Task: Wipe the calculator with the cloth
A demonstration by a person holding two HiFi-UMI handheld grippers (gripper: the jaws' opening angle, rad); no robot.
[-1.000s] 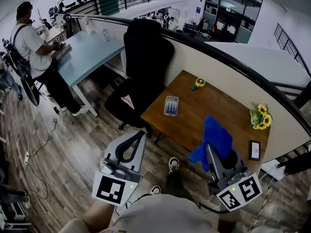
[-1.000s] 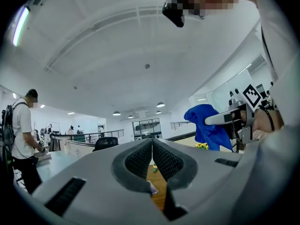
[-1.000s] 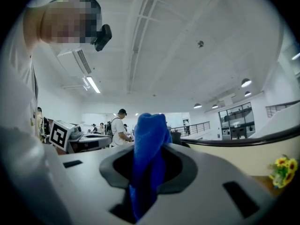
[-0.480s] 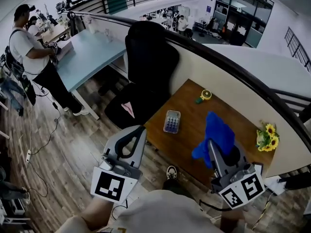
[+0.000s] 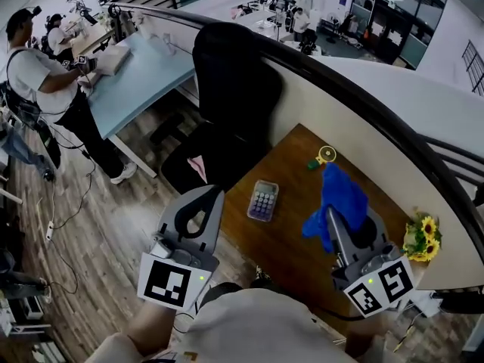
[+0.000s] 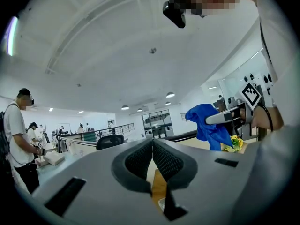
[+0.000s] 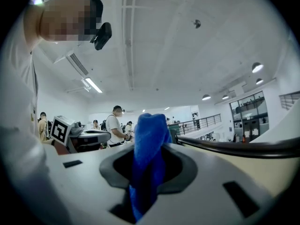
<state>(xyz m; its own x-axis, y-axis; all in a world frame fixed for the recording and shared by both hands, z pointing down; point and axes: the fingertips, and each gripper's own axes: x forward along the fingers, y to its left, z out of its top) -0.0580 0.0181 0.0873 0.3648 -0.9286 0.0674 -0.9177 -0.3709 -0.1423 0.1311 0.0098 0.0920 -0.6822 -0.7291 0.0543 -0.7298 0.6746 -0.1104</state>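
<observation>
My left gripper (image 5: 213,194) has its two grey jaws pressed together with nothing between them; in the left gripper view (image 6: 152,144) only a thin strip of wood shows below the closed pads, and the small pale corner there is too cut off for me to name. My right gripper (image 5: 331,216) pinches the bright blue fluffy cloth (image 5: 337,199), which stands up from the jaws in a bunch and hangs down on one side; in the right gripper view (image 7: 149,168) the cloth (image 7: 150,139) covers most of the gap, so the table below is hidden. The small grey calculator with purple keys (image 5: 263,200) lies flat on the brown wooden table (image 5: 291,240), near its left edge and just beside the left gripper's tip, apart from the cloth. Bare wood is open between them. The near table edge is hidden by my own body. A black office chair (image 5: 227,89) stands close at the left edge, and yellow sunflowers (image 5: 425,237) stand at the right end, partly behind the right gripper.
</observation>
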